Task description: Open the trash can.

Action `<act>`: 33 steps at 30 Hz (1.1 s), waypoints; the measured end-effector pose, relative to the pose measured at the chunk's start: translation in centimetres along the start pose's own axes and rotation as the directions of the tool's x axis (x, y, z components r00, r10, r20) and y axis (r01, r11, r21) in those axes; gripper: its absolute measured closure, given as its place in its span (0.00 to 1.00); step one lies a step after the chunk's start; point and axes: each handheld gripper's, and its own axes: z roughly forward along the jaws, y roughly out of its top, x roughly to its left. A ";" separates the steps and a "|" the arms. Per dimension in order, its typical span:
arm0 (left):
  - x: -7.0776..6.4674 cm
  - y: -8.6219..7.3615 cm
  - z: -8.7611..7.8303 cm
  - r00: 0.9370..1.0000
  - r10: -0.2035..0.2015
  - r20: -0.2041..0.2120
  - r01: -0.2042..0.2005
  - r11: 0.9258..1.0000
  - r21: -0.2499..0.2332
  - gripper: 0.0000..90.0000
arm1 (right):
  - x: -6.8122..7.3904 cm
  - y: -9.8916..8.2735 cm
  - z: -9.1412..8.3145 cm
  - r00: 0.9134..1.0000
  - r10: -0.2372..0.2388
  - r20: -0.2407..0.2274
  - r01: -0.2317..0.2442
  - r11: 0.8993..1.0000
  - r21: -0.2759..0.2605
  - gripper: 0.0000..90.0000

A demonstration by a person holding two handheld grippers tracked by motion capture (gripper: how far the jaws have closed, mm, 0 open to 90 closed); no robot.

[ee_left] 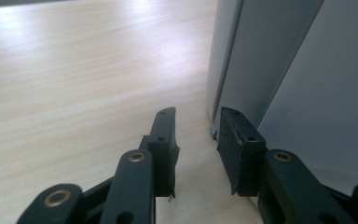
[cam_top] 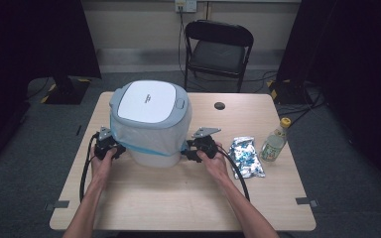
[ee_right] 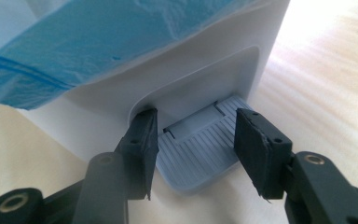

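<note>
Bin: white lidded plastic pedal bin with blue liner (cam_top: 151,124) stood centre frame on the pale wooden table (cam_top: 178,198).
Left gripper (ee_left: 196,135): jaws spread, beside bin wall.
Right gripper (ee_right: 196,140): jaws spread astride the grey ribbed pedal (ee_right: 200,154).
Free room: bare tabletop in the lower frame.

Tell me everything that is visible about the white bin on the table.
The bin is a white pedal bin, plastic by its look, standing upright on the wooden table, left of centre. Its grey-rimmed lid is closed. A translucent liner bag with a blue band hangs out over its sides. A ribbed grey foot pedal sits in a recess at its base. The left gripper and right gripper flank it, both open; the right one straddles the pedal.
</note>
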 end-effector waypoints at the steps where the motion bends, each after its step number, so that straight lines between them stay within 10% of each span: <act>1: -0.2 -0.3 -0.4 1.000 0.001 0.000 -0.001 1.000 0.020 0.70 | 0.4 -0.2 -0.6 1.000 -0.010 -0.006 0.010 1.000 0.020 0.53; 6: 0.0 -1.6 -1.9 0.999 -0.029 0.027 0.028 0.998 0.063 0.38 | -0.1 -0.2 -1.4 1.000 0.017 0.010 -0.018 0.999 0.031 0.37; 18: -3.5 -3.5 -5.0 0.999 0.026 0.035 -0.028 0.997 0.070 0.33 | -4.5 0.3 0.6 0.991 0.072 0.112 -0.074 0.997 0.015 0.29; 24: -4.2 -3.8 -4.6 0.999 0.023 0.032 -0.026 0.996 0.089 0.29 | -4.6 0.7 1.7 0.983 0.031 0.182 -0.037 0.999 0.028 0.32; 33: -3.7 -3.7 -4.6 1.000 -0.004 -0.007 0.004 0.996 0.084 0.29 | -3.9 0.6 1.3 0.993 -0.005 0.117 -0.001 0.999 0.049 0.57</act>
